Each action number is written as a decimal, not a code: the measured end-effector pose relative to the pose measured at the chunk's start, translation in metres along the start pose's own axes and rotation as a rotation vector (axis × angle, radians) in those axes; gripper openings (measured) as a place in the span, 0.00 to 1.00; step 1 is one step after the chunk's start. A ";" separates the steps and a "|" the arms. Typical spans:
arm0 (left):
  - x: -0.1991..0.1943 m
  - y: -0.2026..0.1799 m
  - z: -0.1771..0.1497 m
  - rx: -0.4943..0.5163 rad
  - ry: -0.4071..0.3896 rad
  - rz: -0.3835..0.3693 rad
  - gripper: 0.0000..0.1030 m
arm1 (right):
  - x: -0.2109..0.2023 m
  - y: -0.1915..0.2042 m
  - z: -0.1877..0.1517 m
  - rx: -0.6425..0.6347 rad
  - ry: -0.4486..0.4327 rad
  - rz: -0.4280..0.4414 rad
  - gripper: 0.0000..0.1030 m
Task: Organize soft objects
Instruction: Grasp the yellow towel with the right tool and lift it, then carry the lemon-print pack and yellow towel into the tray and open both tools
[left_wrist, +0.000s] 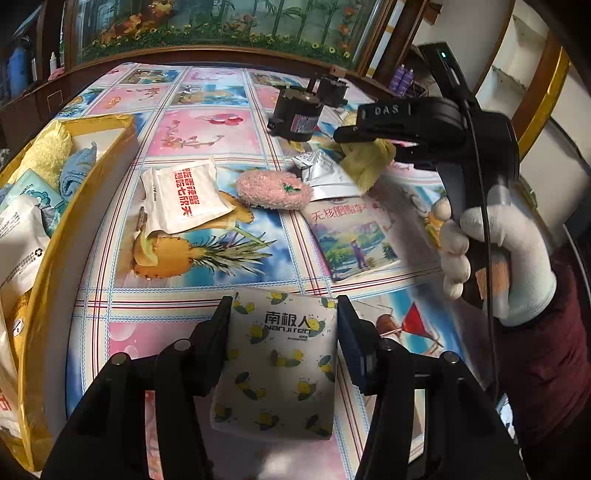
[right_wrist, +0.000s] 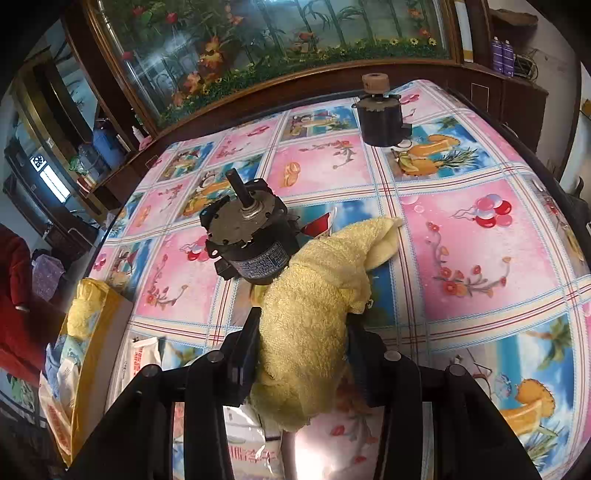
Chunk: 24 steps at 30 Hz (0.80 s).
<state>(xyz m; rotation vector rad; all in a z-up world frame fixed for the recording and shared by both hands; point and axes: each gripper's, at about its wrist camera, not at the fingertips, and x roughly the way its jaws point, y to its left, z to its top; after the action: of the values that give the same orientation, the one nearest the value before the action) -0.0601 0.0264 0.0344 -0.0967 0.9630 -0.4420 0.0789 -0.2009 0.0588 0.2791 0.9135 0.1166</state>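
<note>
Left wrist view showed my left gripper closed on a white tissue pack printed with lemons, one finger pressed against each side of it, the pack sitting between them above the fruit-patterned tablecloth. Beyond it lay a white sachet with red lettering, a fuzzy pink pad just beside it, and a packet with a landscape picture to the right. A yellow box stood at the left edge of the table, already holding a yellow towel, a blue cloth and some packets. My gloved right hand gripped the handle of the other tool, whose jaws reached over a silver pouch.

From the right wrist view, my right gripper was clamped on a yellow towel, the cloth bunched between both fingers and draping past them onto the table. It touched a black electric motor lying tilted just beyond it. A second motor stood upright well apart, near the far edge.
</note>
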 end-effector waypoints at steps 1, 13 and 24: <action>-0.009 0.002 0.000 -0.011 -0.018 -0.009 0.51 | -0.009 0.000 -0.002 -0.004 -0.011 0.007 0.43; -0.117 0.057 -0.006 -0.169 -0.235 0.014 0.51 | -0.103 0.047 -0.002 -0.096 -0.170 0.135 0.43; -0.149 0.163 -0.032 -0.388 -0.288 0.232 0.51 | -0.102 0.161 -0.022 -0.283 -0.108 0.306 0.43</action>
<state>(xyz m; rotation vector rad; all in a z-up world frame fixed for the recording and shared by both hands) -0.1071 0.2381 0.0862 -0.3851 0.7534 -0.0204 0.0018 -0.0650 0.1703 0.1580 0.7309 0.5050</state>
